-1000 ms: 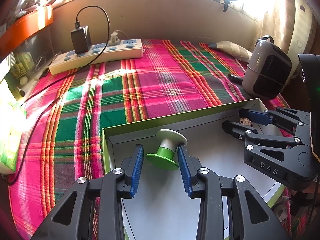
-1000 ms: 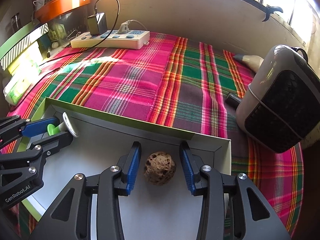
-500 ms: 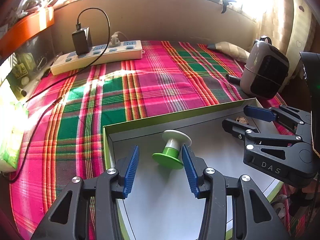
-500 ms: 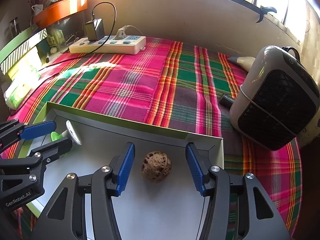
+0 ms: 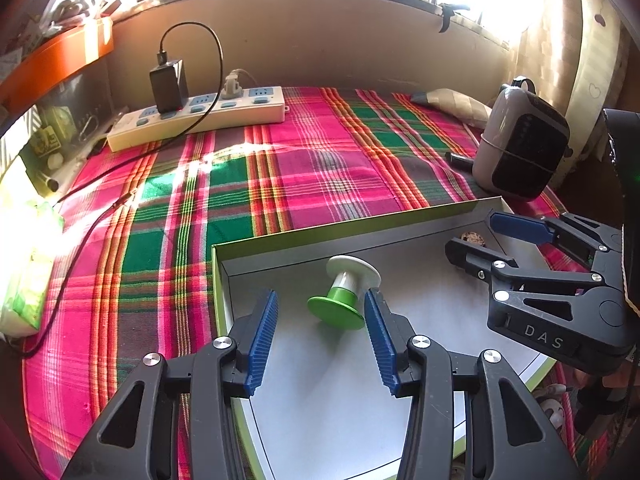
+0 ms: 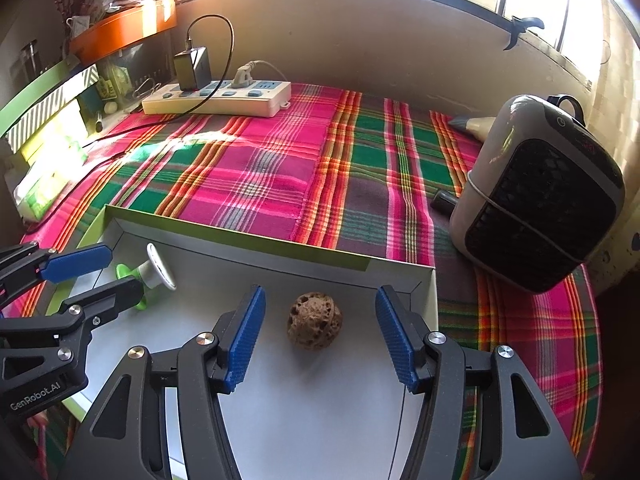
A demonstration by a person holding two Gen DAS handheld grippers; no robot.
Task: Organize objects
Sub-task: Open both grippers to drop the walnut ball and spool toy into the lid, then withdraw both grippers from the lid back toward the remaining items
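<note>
In the box (image 6: pixel 424 292) — a pitted brown walnut (image 6: pixel 315 320).

The left gripper (image 5: pixel 320 328) pointed steeply downward, its blue pads (image 5: pixel 262 338) spread apart and pressing on nothing. The right gripper (image 6: pixel 318 334) hung beside it at much the same downward tilt, its ribbed blue pads (image 6: pixel 394 334) standing wider still, likewise closed on nothing. The two black tools sat side by side, near each other but apart, fingertips angled slightly toward one another.

walnut (image 5: pixel 473 237) half behind right tongs (image 5: pixel 476 230)
</note>
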